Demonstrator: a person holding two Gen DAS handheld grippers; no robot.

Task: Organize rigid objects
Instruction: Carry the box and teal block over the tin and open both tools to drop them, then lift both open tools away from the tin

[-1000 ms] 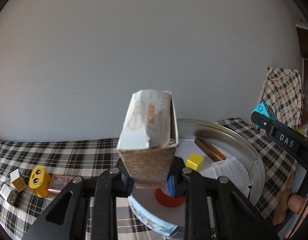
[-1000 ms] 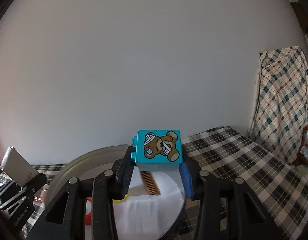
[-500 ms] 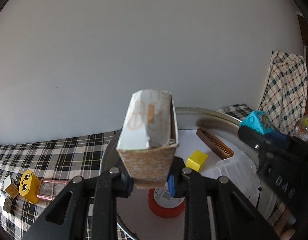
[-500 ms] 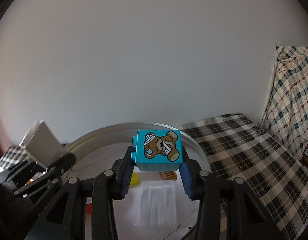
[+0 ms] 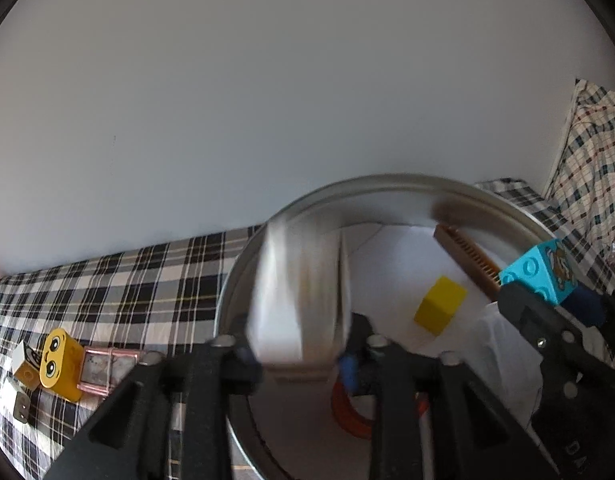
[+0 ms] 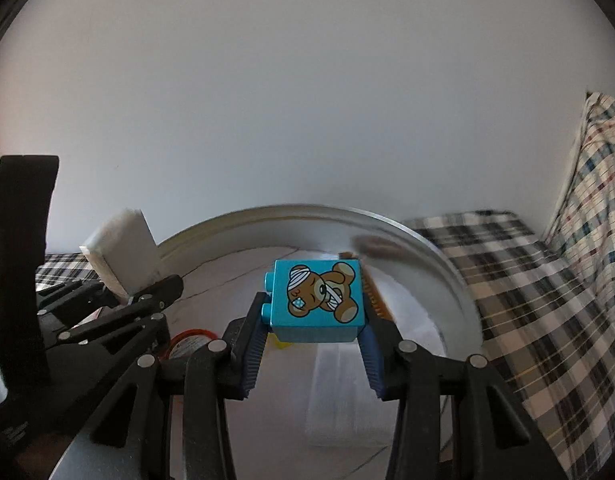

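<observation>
Gripping a pale box point(image 5: 299, 292) with the left tool point(image 5: 299, 356), closed on its sides, just above the left part of a round metal tray point(image 6: 447, 264); blurred in the left view, so hard to judge how firm that hold is. Clamping a blue bear block point(image 6: 317, 294) with the right tool point(image 6: 313, 336), high over the tray's paper-lined middle. Likely trouble: working both tools close together over one tray and risking a knock that shakes the box loose. Also risky to let go from this height, since a hard block can bounce off the brown comb point(image 5: 467, 256), the yellow cube point(image 5: 441, 306) or the red ring point(image 5: 347, 412) and hop over the low rim onto the checked cloth point(image 5: 127, 280). Safer to lower first, then open.
</observation>
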